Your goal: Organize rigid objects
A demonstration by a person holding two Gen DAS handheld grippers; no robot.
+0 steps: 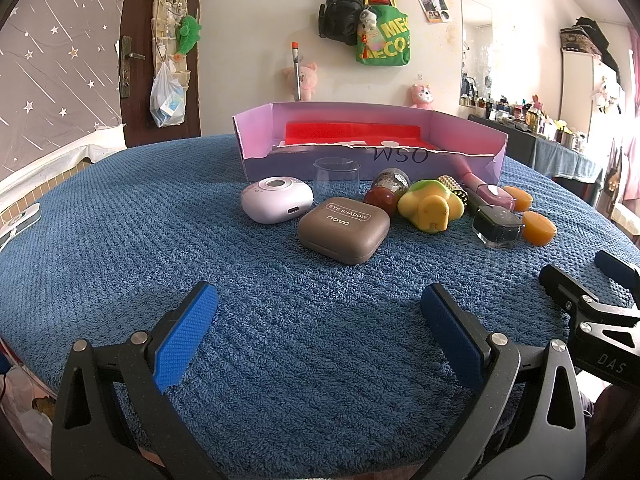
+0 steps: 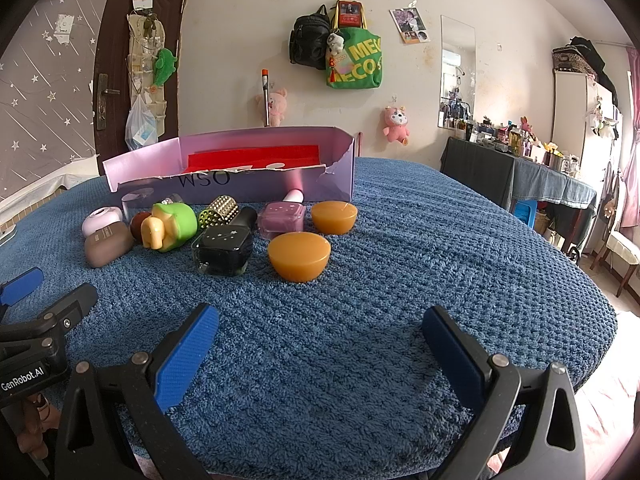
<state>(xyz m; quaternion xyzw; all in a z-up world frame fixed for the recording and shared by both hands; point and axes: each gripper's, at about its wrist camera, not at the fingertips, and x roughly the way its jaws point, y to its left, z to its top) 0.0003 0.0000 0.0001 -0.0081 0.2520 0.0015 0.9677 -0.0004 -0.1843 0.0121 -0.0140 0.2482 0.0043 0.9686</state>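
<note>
Left claw and right claw both spread wide, empty, above the blue blanket.

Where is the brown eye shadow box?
The eye shadow box lies on the blue cloth, left of the pile, just in front of the lilac case.

Both wrist views are bright and evenly lit by daylight entering from the right, where the far edge washes out to white. Shadows on the blue towel are soft and short. Strong fisheye distortion bows the door and walls; black vignetting fills the corners. The foreground is sharp; the distant cluttered shelf lacks detail.
</note>
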